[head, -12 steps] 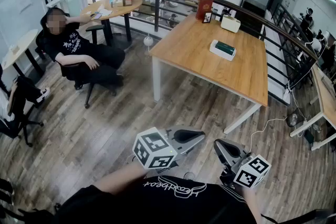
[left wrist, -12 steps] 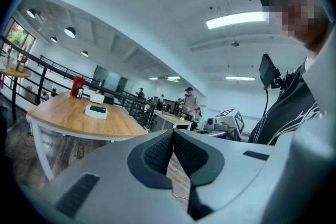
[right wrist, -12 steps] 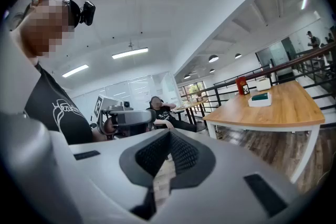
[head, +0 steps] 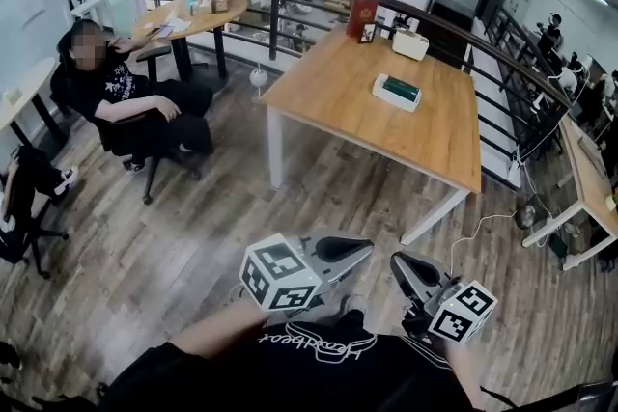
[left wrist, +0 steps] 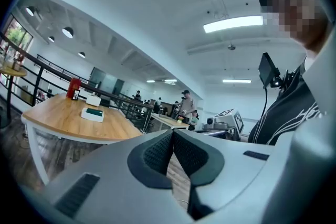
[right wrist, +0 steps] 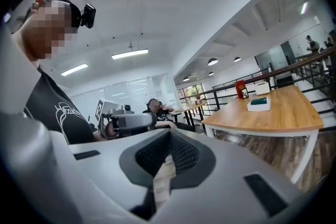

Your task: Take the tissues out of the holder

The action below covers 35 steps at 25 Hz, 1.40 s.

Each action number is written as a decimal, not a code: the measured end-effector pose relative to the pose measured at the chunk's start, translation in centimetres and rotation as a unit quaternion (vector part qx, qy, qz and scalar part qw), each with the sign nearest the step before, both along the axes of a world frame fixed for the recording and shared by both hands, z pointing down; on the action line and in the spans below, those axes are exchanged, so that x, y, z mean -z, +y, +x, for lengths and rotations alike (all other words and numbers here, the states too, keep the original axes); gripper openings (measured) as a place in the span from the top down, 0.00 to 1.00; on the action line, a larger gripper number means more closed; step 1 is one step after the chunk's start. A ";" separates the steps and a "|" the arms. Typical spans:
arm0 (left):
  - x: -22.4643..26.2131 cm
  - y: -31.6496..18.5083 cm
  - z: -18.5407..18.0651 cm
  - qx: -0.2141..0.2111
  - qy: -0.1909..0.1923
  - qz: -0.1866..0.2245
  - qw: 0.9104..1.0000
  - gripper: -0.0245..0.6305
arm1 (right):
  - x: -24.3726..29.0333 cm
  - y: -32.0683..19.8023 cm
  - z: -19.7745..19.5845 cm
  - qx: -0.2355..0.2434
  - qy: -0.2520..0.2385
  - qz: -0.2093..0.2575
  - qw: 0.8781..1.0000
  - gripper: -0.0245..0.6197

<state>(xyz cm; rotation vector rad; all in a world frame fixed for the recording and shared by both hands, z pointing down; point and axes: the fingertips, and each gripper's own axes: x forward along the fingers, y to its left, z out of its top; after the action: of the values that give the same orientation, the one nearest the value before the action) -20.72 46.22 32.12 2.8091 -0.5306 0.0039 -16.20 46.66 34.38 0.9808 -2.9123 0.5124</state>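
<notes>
My left gripper and right gripper stay out of play, pinched together and empty, since the white, green-topped tissue holder lies well apart.

Open-plan office: wooden desks, seated person, railing, plank floor

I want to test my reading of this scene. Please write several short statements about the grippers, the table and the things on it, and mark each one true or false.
1. The left gripper and the right gripper are both shut and empty. True.
2. The tissue holder rests on the wooden table. True.
3. The grippers are touching the tissue holder. False: they are close to the person's body, and the floor lies between them and the table.
4. The red box stands on the floor. False: it stands at the table's far end.
</notes>
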 end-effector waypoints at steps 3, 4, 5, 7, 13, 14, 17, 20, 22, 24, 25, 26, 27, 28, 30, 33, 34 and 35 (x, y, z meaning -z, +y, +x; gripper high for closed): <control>-0.4 -1.0 -0.2 0.004 -0.002 0.004 1.000 0.94 | -0.3 -1.1 0.0 -0.005 0.007 0.011 1.000 0.94; -0.4 -1.3 -0.2 0.004 -0.001 0.004 1.000 0.94 | -0.3 -1.5 0.0 -0.006 0.008 0.011 1.000 0.94; -0.4 -1.6 -0.2 0.005 0.000 0.004 1.000 0.94 | -0.4 -1.9 0.1 -0.006 0.005 0.009 1.000 0.94; -0.4 -2.3 0.0 0.008 0.000 0.002 1.000 0.94 | -0.2 -2.6 0.4 0.000 -0.010 0.007 1.000 0.94; -1.4 -5.7 2.3 0.015 -0.009 -0.004 1.000 0.94 | -0.7 -6.1 2.2 0.020 -0.012 0.014 1.000 0.94; -1.7 -6.4 3.1 0.012 -0.012 -0.007 1.000 0.94 | -0.9 -7.0 2.8 0.022 -0.015 0.011 1.000 0.94; -2.3 -9.2 5.4 0.007 -0.024 -0.013 1.000 0.94 | -1.7 -9.8 4.7 0.026 -0.024 0.004 0.999 0.94; -2.5 -12.8 7.6 0.009 -0.031 -0.018 0.999 0.94 | -1.9 -13.5 6.8 0.024 -0.031 0.004 0.999 0.94; -2.7 -15.6 9.3 0.010 -0.034 -0.024 0.999 0.94 | -1.7 -16.3 8.6 0.023 -0.031 0.005 0.999 0.94; -3.0 -18.8 11.3 0.011 -0.038 -0.031 0.999 0.94 | -1.7 -19.6 10.7 0.023 -0.031 0.005 0.999 0.94; -3.2 -20.5 12.3 0.013 -0.040 -0.033 0.999 0.94 | -1.8 -21.3 11.9 0.022 -0.031 0.003 0.999 0.94; -3.3 -22.3 13.5 0.014 -0.041 -0.035 0.998 0.94 | -2.0 -23.0 13.1 0.022 -0.032 0.001 0.999 0.94; -3.3 -24.1 14.7 0.016 -0.041 -0.037 0.998 0.94 | -2.1 -24.7 14.4 0.021 -0.033 -0.002 0.999 0.94; -3.3 -25.9 15.9 0.018 -0.040 -0.039 0.998 0.94 | -2.2 -26.4 15.7 0.022 -0.034 -0.004 0.999 0.94; -3.1 -29.2 18.4 0.022 -0.039 -0.041 0.998 0.94 | -2.2 -29.5 18.2 0.022 -0.035 -0.005 0.999 0.94; -2.9 -33.7 22.2 0.024 -0.042 -0.040 0.998 0.94 | -2.0 -33.8 22.1 0.019 -0.037 -0.003 0.999 0.94; -2.9 -35.0 23.4 0.025 -0.043 -0.039 0.998 0.94 | -1.9 -35.1 23.3 0.018 -0.038 -0.003 0.999 0.94; -2.8 -36.1 24.6 0.027 -0.043 -0.038 0.998 0.94 | -1.9 -36.2 24.5 0.018 -0.038 -0.002 0.999 0.94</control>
<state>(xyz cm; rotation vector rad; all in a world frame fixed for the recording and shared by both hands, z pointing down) 3.86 10.09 34.93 2.7304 -0.6118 0.1310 8.31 10.46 36.27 0.9268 -2.9886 0.5648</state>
